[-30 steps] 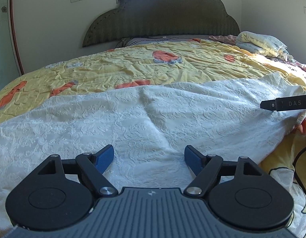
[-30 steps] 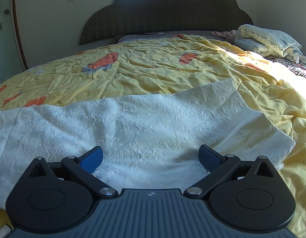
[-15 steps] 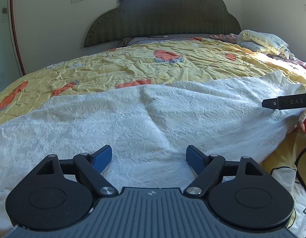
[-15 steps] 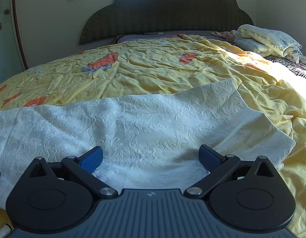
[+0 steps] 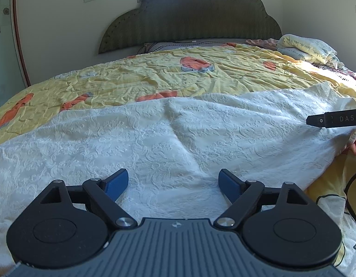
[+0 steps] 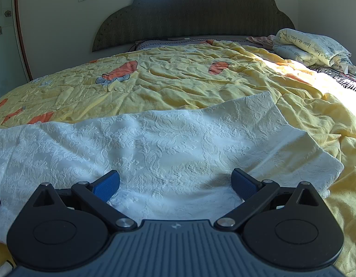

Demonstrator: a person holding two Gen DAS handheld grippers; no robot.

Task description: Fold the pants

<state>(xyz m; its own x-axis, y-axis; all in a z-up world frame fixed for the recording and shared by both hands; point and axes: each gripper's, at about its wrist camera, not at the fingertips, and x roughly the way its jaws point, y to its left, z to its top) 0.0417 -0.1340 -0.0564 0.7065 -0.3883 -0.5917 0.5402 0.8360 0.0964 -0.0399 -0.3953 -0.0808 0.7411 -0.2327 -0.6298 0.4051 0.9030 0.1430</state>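
Observation:
White textured pants (image 5: 155, 138) lie spread flat across the near part of a bed, also in the right wrist view (image 6: 166, 143). Their right end shows a layered edge (image 6: 300, 152). My left gripper (image 5: 173, 182) is open just above the near edge of the fabric, holding nothing. My right gripper (image 6: 175, 182) is open over the near edge further right, also empty. A black part of the right gripper (image 5: 335, 120) shows at the right edge of the left wrist view.
The pants lie on a wrinkled yellow quilt (image 5: 155, 78) with orange prints. A dark padded headboard (image 6: 194, 16) stands at the far end. Folded bedding (image 6: 309, 46) is stacked at the far right. A black cable (image 5: 351, 198) hangs at the right.
The left gripper has shifted slightly back and to the right over the pants. The right gripper has stayed almost still. Both stay open.

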